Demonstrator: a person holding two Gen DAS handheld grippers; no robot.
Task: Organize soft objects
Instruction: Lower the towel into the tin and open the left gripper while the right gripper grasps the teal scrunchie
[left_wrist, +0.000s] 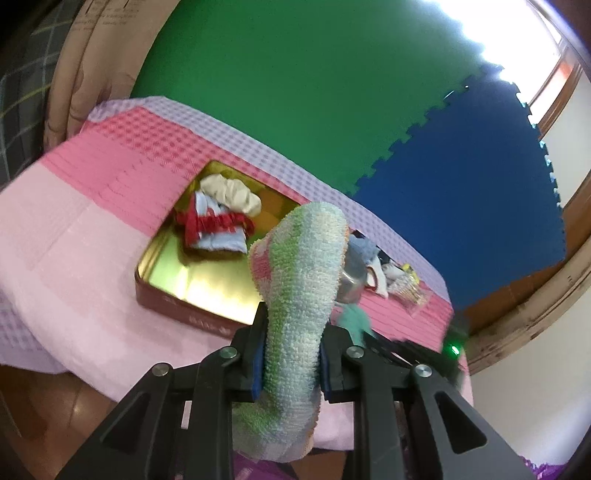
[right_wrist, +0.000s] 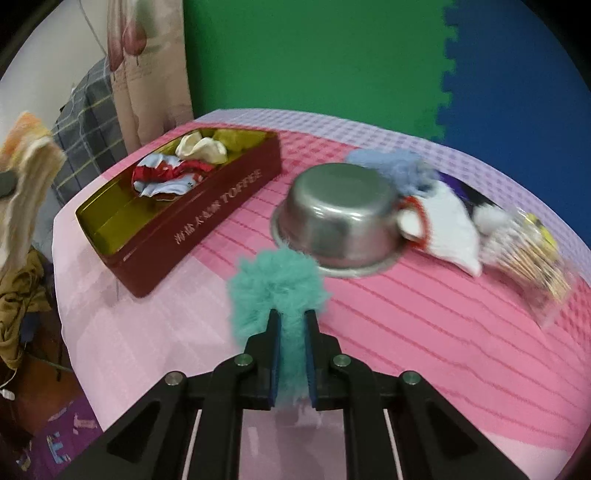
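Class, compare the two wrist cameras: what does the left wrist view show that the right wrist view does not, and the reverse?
Only the left view: the left gripper shut on a pastel terry sock. Only the right view: the right gripper shut on a teal fluffy sock, and the tin's TOFFEE lettering. Both: the red tin holding clothes, the upturned steel bowl, the pink cloth.

A table under a pink and lilac checked cloth (right_wrist: 424, 314) fills the room's middle. Behind it stand green foam mats (right_wrist: 314, 55) joined to blue ones (right_wrist: 517, 74). Left of the table hangs a beige curtain (right_wrist: 147, 74); bright window light (left_wrist: 517, 33) glares above the mats.
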